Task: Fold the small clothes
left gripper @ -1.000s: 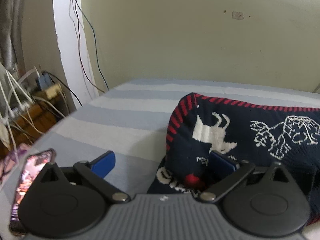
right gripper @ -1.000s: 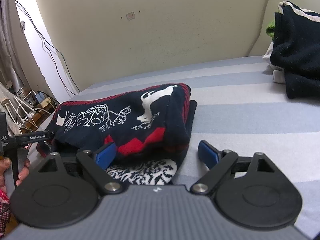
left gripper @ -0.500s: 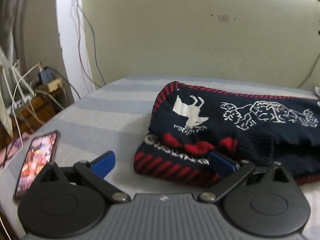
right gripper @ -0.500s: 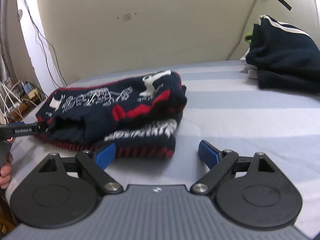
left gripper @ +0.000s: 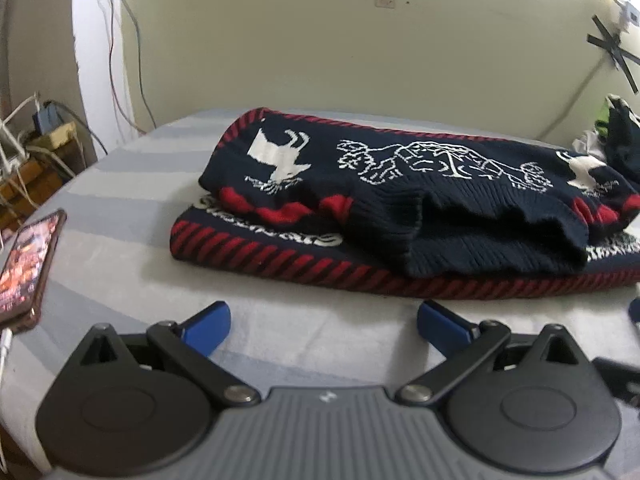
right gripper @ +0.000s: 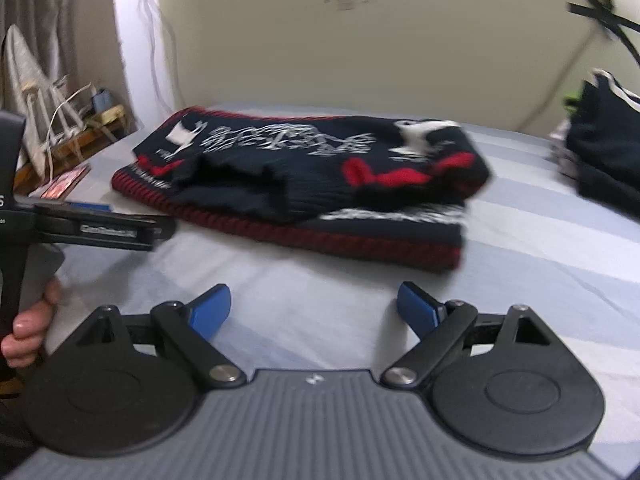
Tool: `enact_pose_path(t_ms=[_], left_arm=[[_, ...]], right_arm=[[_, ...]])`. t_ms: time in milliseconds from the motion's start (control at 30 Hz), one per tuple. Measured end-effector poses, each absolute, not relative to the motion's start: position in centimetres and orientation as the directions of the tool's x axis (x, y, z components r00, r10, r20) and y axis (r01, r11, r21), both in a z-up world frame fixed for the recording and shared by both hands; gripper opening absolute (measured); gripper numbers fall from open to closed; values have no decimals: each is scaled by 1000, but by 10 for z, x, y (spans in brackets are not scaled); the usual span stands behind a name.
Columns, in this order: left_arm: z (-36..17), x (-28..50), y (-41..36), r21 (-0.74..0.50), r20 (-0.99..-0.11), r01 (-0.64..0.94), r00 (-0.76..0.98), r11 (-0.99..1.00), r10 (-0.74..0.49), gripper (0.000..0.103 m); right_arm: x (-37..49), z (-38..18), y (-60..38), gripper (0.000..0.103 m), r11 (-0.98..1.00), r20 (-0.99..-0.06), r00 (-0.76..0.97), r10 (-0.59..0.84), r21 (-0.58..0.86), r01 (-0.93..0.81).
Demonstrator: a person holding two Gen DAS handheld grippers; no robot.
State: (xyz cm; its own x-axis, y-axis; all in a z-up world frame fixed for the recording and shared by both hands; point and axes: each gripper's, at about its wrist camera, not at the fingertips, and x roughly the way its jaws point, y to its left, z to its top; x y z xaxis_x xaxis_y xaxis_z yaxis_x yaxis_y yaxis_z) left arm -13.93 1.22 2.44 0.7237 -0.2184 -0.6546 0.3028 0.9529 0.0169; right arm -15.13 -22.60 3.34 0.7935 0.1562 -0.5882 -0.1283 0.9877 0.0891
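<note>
A navy knitted sweater with red zigzag bands, a twisted red-and-navy hem and white animal motifs is seen lying folded on the grey-and-white striped bed, which serves here as the one landmark. The sweater is found toward the far middle of the bed, close to the wall side, with bare sheet between it and both tools.

From the left tool the sweater lies straight ahead and slightly to the right; from the right tool it lies ahead and slightly to the left. Its long axis is laid crosswise to both tools, so a long hemmed edge is presented to them rather than an end. Neither tool is clearly nearer; each is held apart from the cloth, touching nothing. The left tool is also seen in the right wrist view, gripped by a hand above the near left part of the bed.

Both tools are spread wide, blue pads well separated, and nothing is pinched between them.

The sweater is doubled over, the upper layer bulging and a ribbed cuff or collar opening left gaping at the front. The fold is judged loose, and a further tidy or a final fold may be called for.

A smartphone with a lit screen rests at the bed's left edge, and a dark pile of other clothes sits at its far right.
</note>
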Motion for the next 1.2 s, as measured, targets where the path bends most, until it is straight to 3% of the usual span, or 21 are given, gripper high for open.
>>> enact_pose_path(t_ms=[167,1200], left_arm=[[26,-141,11,17,-661,288,722,957,-206,103],[35,-150,1,15,-761,238,633,971,-143,103]], right_arm=[[-143,33,-218,103,984,-596,783,178,125,-128],[-156,32,-253,103,933,-514,798,315,323,-160]])
